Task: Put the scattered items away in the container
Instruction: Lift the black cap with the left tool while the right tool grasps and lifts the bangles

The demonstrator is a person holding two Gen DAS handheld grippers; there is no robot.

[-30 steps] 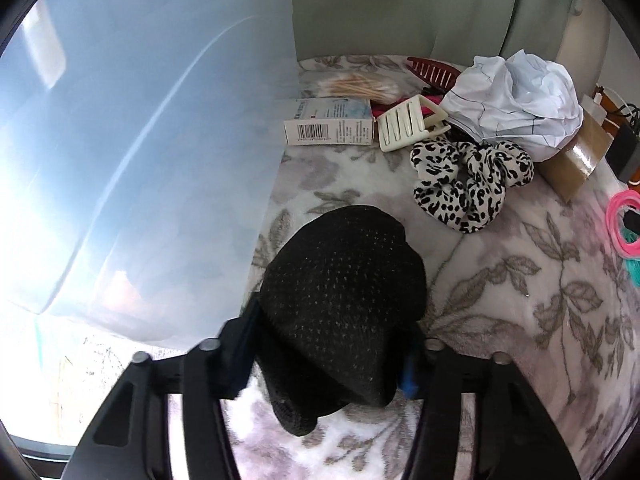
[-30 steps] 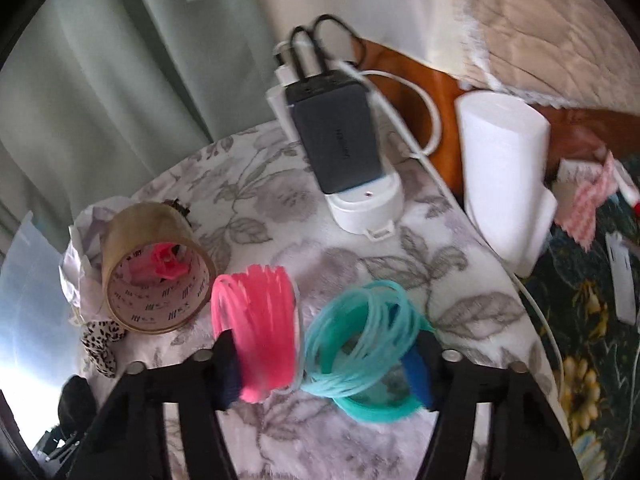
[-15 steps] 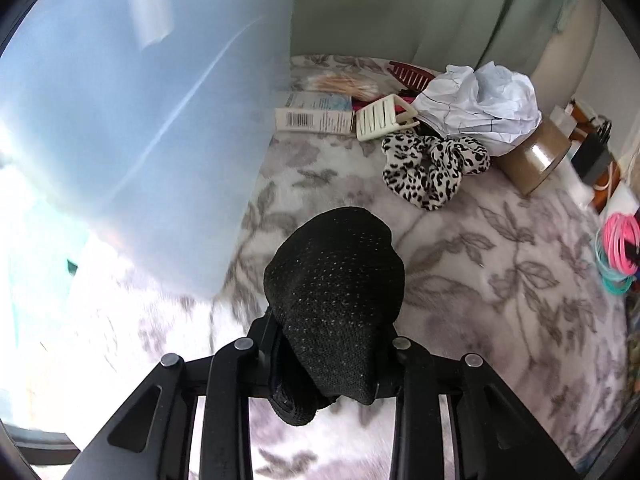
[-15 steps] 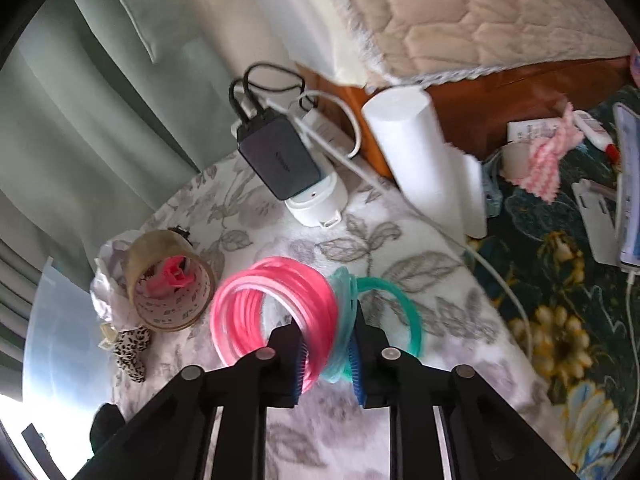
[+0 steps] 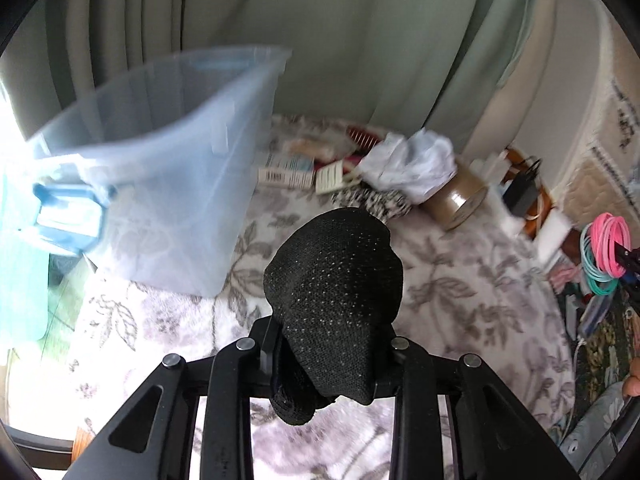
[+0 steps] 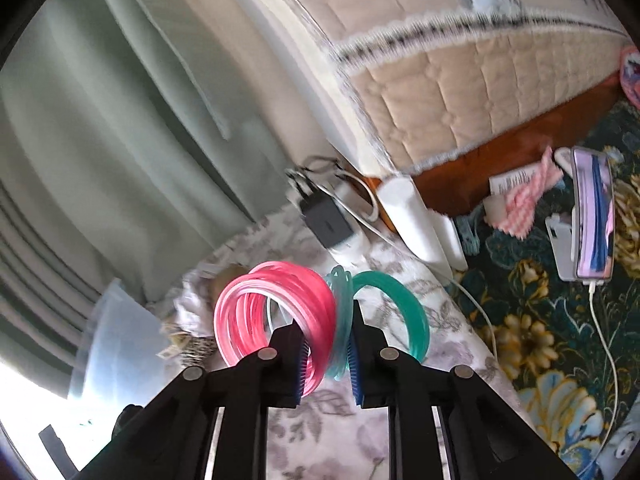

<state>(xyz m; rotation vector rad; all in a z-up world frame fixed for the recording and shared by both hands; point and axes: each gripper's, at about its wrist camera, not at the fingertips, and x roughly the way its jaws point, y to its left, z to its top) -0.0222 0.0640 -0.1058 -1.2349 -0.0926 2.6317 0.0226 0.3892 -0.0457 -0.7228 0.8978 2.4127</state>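
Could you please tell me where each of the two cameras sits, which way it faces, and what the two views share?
Left wrist: on the left hand-held gripper, looking down along its fingers over the black knit item it clamps, toward the clear blue bin and the floral blanket; fingertips of a hand show at the right edge.
Right wrist: on the right hand-held gripper, looking along its fingers past the pink bangles and teal bangles it clamps, toward the bed.
Shared: bangles, bin, blanket.

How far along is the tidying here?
Nothing shows as binned yet. In hand: left gripper clamps a black knit item; right gripper clamps pink and teal rings. Left on the blanket: tape roll, crumpled paper, small box.
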